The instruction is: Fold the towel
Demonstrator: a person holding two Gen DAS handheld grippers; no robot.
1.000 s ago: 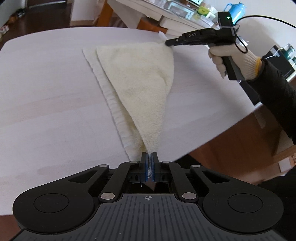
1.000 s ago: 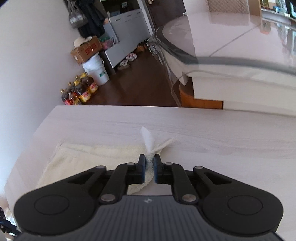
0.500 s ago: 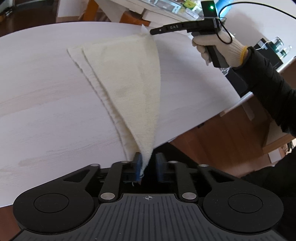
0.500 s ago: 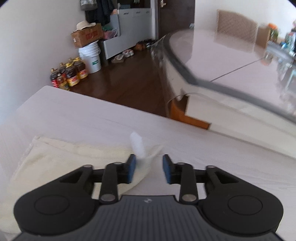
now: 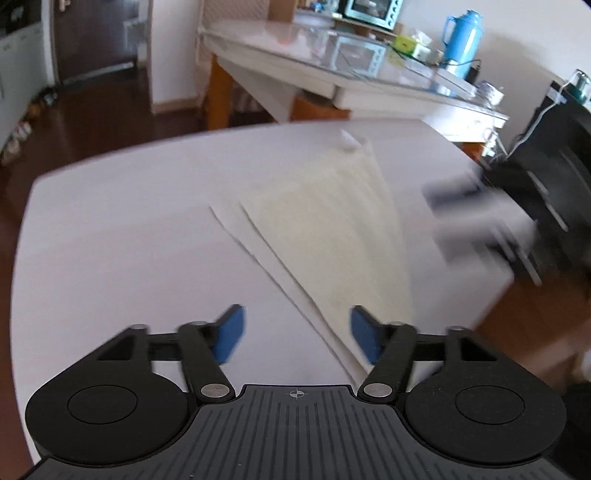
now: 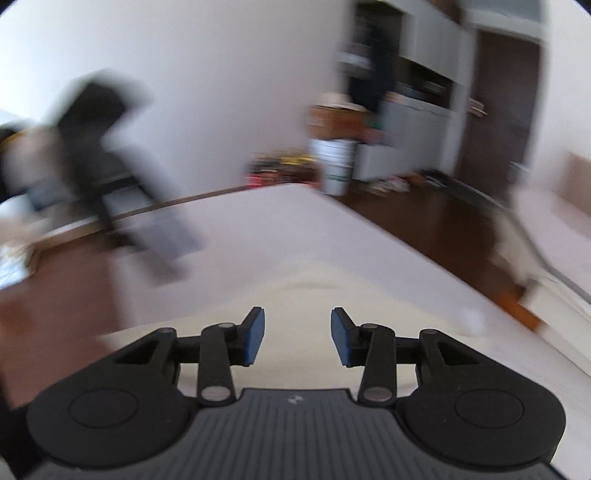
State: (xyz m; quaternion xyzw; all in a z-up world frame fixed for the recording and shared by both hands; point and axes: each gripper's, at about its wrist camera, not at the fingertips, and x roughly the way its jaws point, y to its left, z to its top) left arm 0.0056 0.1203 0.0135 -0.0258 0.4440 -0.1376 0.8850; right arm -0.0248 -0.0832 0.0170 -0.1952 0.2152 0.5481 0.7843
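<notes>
A cream towel (image 5: 332,221) lies folded flat on the pale table (image 5: 129,229), its near corner reaching toward my left gripper. My left gripper (image 5: 297,334) is open and empty, held above the table just short of that corner. The towel also shows in the right wrist view (image 6: 314,295), under and ahead of my right gripper (image 6: 297,338), which is open and empty above it. A dark blurred shape at the table's right edge in the left wrist view is my right gripper (image 5: 472,218). The left gripper appears as a dark blur in the right wrist view (image 6: 122,177).
A second table (image 5: 351,74) with a glass top, a blue jug (image 5: 461,33) and small appliances stands behind. The table's right edge (image 5: 491,295) drops to a brown floor. A white bucket (image 6: 336,162), boxes and bottles stand by the far wall.
Both grippers have opened and let go of the towel corners. The towel now lies flat. Both grippers have pulled away and swung round, blurring both views.
</notes>
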